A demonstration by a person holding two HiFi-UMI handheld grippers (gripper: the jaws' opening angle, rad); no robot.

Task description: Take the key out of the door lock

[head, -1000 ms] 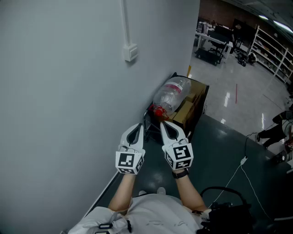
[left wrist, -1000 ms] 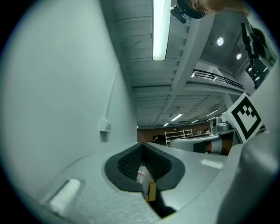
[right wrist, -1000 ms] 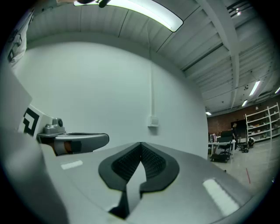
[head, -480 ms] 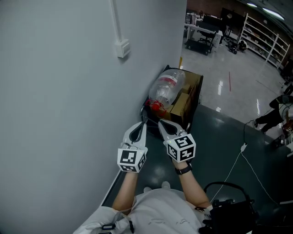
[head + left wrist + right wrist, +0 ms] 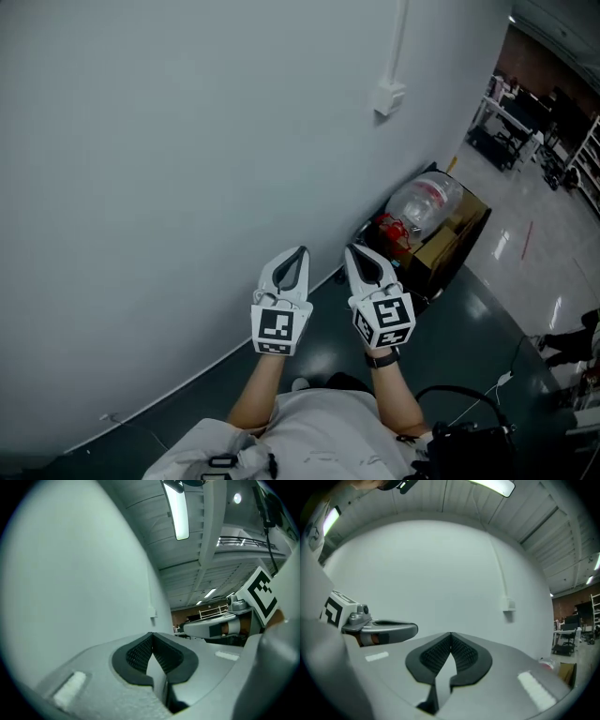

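Observation:
No door, lock or key shows in any view. In the head view both grippers are held side by side in front of a plain pale wall (image 5: 187,187). My left gripper (image 5: 301,250) is shut with nothing between its pads. My right gripper (image 5: 350,249) is also shut and empty. The left gripper view looks along its closed jaws (image 5: 152,634) at the wall, with the right gripper (image 5: 220,627) at the right. In the right gripper view the closed jaws (image 5: 451,634) face the wall, and the left gripper (image 5: 377,630) shows at the left.
A white wall box (image 5: 388,97) with a conduit running up sits on the wall. At the wall's foot stands a cardboard box (image 5: 450,234) holding a large clear water bottle (image 5: 422,204). Dark floor lies below; shelves and carts stand far right. A black bag (image 5: 459,450) sits near my right side.
The head view has swung left: the wall box, cardboard box and bottle shifted to the right, and more bare wall shows. Both grippers stay shut, side by side.

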